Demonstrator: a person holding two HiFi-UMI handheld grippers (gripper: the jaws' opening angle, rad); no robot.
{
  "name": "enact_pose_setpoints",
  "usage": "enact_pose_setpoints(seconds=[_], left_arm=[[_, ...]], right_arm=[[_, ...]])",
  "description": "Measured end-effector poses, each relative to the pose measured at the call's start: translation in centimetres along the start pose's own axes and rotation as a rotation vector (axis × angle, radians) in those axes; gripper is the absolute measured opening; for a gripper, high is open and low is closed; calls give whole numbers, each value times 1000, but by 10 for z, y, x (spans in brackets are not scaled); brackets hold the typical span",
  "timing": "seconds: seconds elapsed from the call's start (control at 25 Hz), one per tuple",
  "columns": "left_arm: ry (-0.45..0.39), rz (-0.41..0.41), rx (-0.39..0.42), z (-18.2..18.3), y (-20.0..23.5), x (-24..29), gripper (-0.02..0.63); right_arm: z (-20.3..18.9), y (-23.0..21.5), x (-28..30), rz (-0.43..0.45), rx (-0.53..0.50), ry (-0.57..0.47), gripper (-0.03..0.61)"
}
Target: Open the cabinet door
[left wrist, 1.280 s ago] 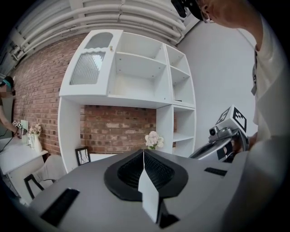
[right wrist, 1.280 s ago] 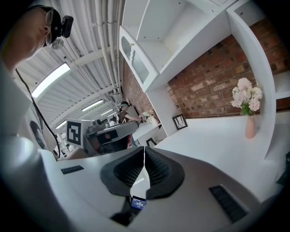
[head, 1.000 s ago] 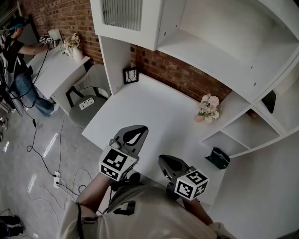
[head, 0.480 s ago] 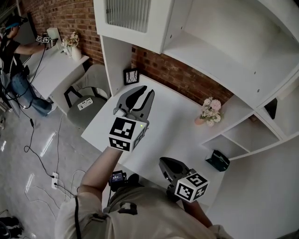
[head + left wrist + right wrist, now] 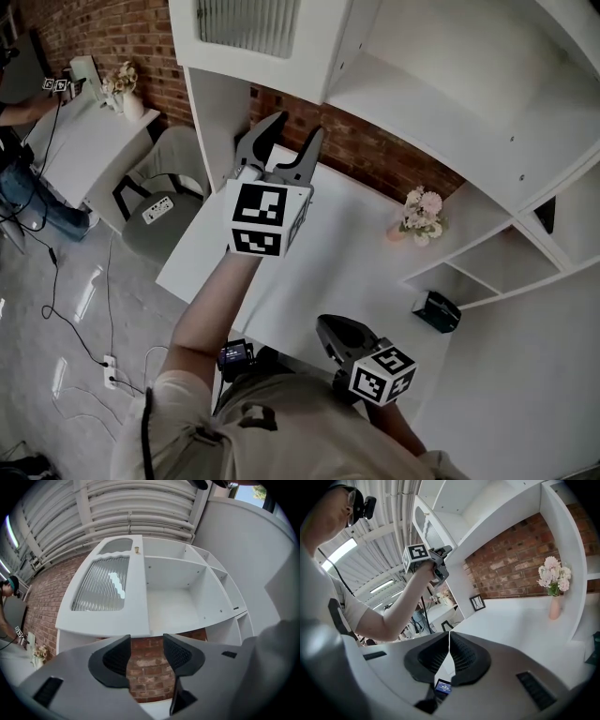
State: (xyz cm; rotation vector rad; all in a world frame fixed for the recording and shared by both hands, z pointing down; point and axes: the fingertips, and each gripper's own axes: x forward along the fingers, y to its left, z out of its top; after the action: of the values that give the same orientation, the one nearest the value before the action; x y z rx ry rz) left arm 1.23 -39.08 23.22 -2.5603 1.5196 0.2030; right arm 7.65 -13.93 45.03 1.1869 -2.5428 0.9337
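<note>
The white cabinet door (image 5: 108, 588) has a ribbed glass pane and a small knob (image 5: 137, 550) near its right edge; it looks closed. In the head view the door (image 5: 248, 23) sits at the top, above the desk. My left gripper (image 5: 284, 142) is raised just below the cabinet's lower edge. Its jaws are opening, with nothing between them but a view of the brick wall (image 5: 147, 660). The left gripper (image 5: 443, 557) also shows held high in the right gripper view. My right gripper (image 5: 339, 336) hangs low at the desk's near edge, shut and empty (image 5: 449, 641).
A white desk (image 5: 309, 234) lies below the cabinet, with a flower vase (image 5: 417, 217) at its right and a small picture frame (image 5: 477, 602) at the back. Open shelves (image 5: 173, 597) flank the door. A black box (image 5: 437, 311) sits on a lower shelf. A chair (image 5: 155, 202) stands left.
My left gripper rose from the desk's near edge up toward the cabinet's underside, and its jaws went from shut to open. The right gripper stayed put.
</note>
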Motion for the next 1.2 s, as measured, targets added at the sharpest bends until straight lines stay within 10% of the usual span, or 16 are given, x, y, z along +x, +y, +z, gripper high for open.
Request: enact_pose_setpoints(seconds=[1.2], left_arm=[[-3, 348, 193, 18, 21, 46, 272]], right_arm=[[43, -53, -20, 98, -14, -66, 28]])
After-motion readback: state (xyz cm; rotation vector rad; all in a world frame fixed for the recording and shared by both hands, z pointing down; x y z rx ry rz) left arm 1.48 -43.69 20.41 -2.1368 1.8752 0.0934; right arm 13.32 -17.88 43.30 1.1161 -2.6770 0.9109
